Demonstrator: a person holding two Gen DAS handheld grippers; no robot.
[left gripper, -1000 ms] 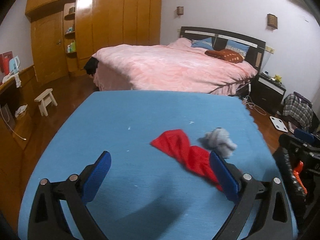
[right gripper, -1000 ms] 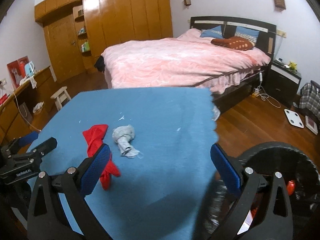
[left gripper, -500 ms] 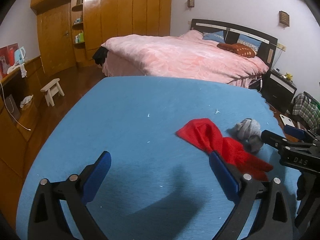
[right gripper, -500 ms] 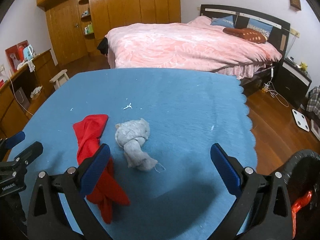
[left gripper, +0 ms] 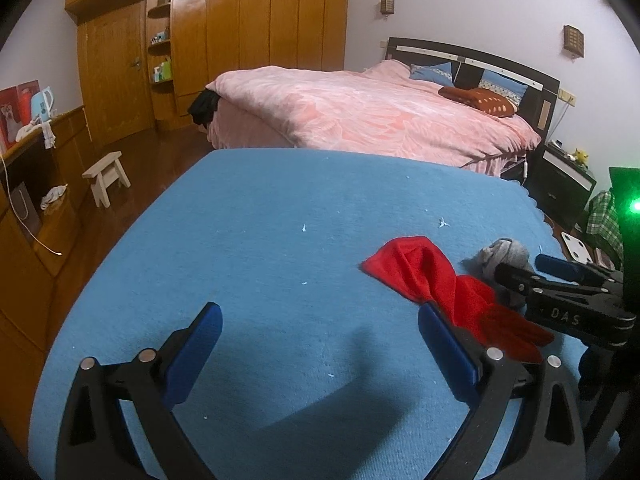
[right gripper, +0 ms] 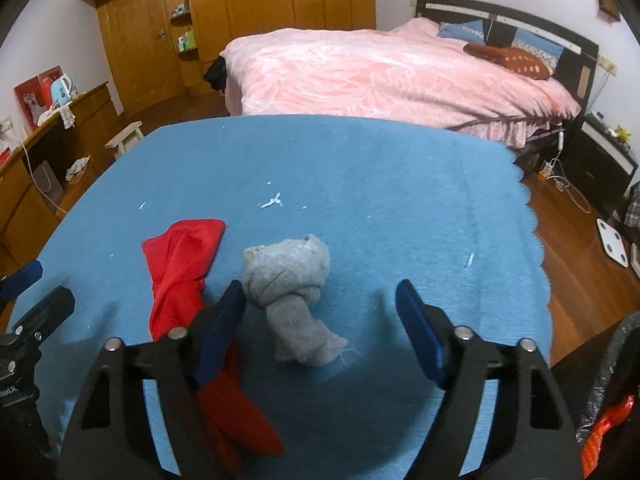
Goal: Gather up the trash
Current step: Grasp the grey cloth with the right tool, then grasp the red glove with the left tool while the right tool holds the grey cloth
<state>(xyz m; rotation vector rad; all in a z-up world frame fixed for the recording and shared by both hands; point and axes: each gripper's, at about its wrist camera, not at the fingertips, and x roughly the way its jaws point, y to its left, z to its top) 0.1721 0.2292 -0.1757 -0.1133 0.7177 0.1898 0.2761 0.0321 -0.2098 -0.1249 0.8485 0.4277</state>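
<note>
The right gripper [right gripper: 320, 312], jaws apart, frames the grey rag [right gripper: 292, 288] lying on the blue cloth [right gripper: 360, 168] just right of the red cloth [right gripper: 180, 264]. It should drop straight over the knot, clear of red. The left gripper [left gripper: 318, 332] hangs open and empty. A second ago the right one stood farther back.

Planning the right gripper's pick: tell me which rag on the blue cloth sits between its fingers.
The knotted grey rag: it lies in the open right gripper. The red rag lies outside, partly under the left finger.
</note>
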